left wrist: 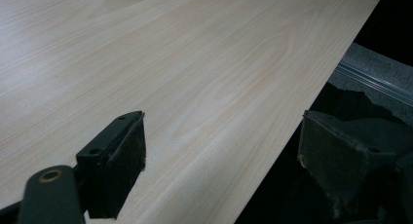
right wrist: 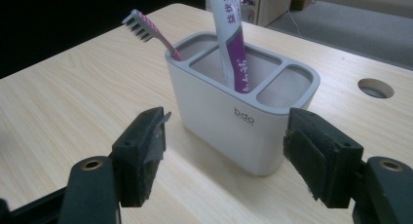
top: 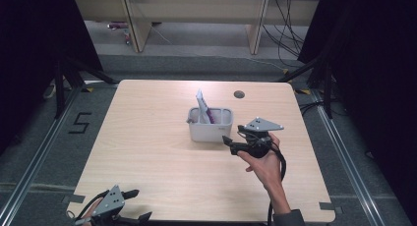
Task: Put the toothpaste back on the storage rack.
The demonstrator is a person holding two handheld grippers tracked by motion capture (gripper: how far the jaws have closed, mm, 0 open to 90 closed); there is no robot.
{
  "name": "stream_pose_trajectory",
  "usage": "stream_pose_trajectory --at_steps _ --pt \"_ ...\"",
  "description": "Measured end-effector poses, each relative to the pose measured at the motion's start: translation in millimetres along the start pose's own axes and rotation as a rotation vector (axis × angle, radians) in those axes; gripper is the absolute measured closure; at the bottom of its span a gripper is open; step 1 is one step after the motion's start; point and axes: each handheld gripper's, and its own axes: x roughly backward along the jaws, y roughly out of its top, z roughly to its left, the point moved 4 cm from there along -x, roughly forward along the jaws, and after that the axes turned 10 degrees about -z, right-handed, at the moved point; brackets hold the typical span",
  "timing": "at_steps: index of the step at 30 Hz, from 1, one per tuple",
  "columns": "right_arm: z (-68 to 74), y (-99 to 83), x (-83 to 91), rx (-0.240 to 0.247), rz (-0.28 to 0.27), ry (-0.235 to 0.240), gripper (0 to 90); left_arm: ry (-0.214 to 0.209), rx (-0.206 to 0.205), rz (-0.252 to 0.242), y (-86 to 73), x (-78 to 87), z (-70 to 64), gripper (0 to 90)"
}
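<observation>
At the near left corner of the wooden table (top: 162, 137) we see the left gripper (top: 136, 205), its jaws spread wide with nothing between them; in the left gripper view one jaw hangs over the tabletop and the other past the table's edge.

Toward the middle, slightly on the far side, stands a pale grey holder (top: 210, 124) with three compartments in a row, its long side running across the table. In the right gripper view the holder (right wrist: 229, 119) carries small dark lettering on its front. A toothbrush (right wrist: 151, 31) with a pink-and-white striped handle leans out of one end compartment, its grey bristle head up and tilted away from the holder. A white and purple tube (right wrist: 231, 39) stands nearly upright in the middle compartment.

Just right of the holder, we see the right gripper (top: 229, 143) held in a hand (top: 265, 164), jaws wide apart and empty, pointing at the holder.
</observation>
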Motion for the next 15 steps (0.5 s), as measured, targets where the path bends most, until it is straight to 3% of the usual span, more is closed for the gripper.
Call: stream_pose_trajectory --at_steps 4,9,10,15 --pt "0.5 -2.3 1.9 0.02 -0.013 0.011 30.6 0.0 -0.001 0.002 -0.2 -0.1 0.1 16.6" --pt "4.2 -6.6 6.3 -0.001 -0.001 0.016 29.1 0.0 0.0 0.003 -0.1 -0.2 0.1 16.6" --pt "3.6 -7.0 7.5 0.019 -0.005 0.013 28.9 -0.001 0.001 0.002 -0.1 -0.3 0.2 16.6" --pt "7.2 -10.7 15.1 -0.01 0.012 0.005 27.4 0.001 0.001 0.005 -0.2 -0.2 -0.1 16.6"
